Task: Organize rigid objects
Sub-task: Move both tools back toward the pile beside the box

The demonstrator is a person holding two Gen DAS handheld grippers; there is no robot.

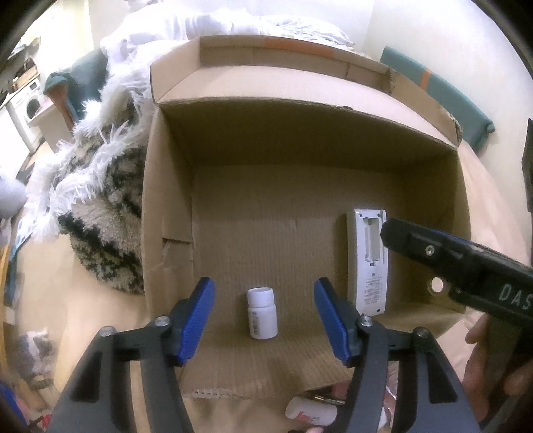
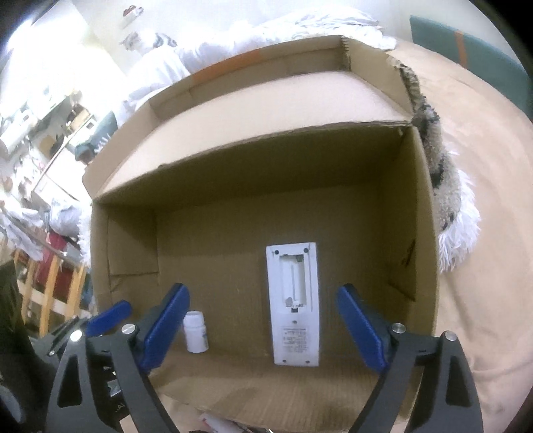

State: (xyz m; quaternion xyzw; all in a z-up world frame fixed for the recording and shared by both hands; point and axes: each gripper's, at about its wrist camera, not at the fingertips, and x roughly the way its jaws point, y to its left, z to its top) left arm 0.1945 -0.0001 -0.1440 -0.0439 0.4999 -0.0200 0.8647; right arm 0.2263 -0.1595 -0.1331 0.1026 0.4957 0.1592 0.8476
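An open cardboard box (image 1: pixel 166 186) (image 2: pixel 126 239) lies in front of me. A small white pill bottle (image 1: pixel 262 313) (image 2: pixel 196 331) stands upright on its floor. A white remote (image 1: pixel 370 263) (image 2: pixel 294 303) lies face down beside it, battery bay uncovered. My left gripper (image 1: pixel 263 319) is open, its blue pads either side of the bottle without touching it. My right gripper (image 2: pixel 263 328) is open, hovering around the near end of the remote. The right gripper's black body (image 1: pixel 466 266) shows in the left wrist view.
A shaggy white and black rug (image 1: pixel 100 186) (image 2: pixel 449 200) lies bunched beside the box. Another white bottle (image 1: pixel 309 414) lies on its side outside the box's near flap. White bedding (image 1: pixel 233 23) is piled behind. Teal cushion (image 1: pixel 443 93) at back right.
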